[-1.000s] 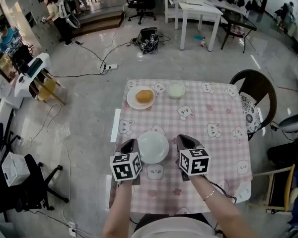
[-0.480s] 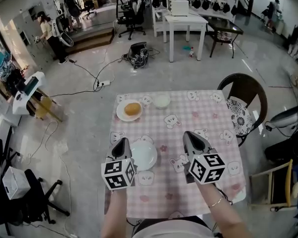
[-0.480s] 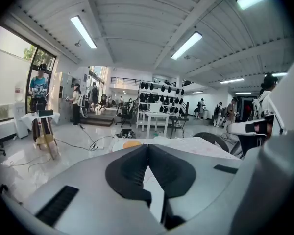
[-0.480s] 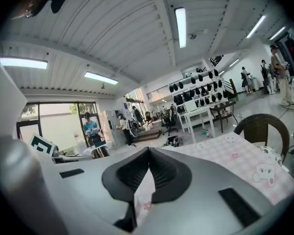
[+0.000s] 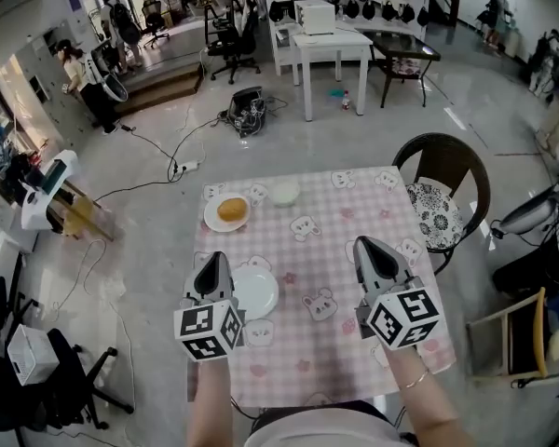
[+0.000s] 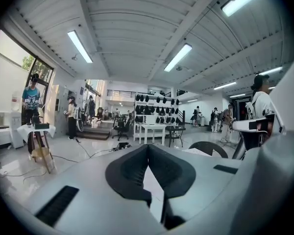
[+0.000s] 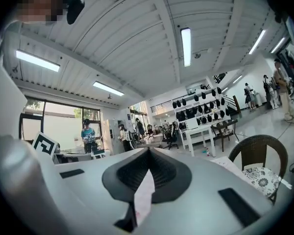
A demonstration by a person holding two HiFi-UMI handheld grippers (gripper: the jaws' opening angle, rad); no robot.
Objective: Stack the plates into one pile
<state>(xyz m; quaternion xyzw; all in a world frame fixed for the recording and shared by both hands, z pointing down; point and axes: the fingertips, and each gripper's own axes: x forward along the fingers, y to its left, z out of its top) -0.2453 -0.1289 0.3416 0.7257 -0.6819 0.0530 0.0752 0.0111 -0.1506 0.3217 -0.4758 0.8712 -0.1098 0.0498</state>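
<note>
Noting left tongs and right tongs clenched, nothing between; I see the left body covering the white plate's left rim.

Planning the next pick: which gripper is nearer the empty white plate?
Left. The left gripper sits just beside the empty white plate, at its left edge; the right gripper is well off to its right.

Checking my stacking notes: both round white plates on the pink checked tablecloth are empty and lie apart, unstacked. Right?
Not quite: only the near round white plate is empty; the far round white plate holds a golden-brown bun, as the head view shows. The rest stands.
</note>
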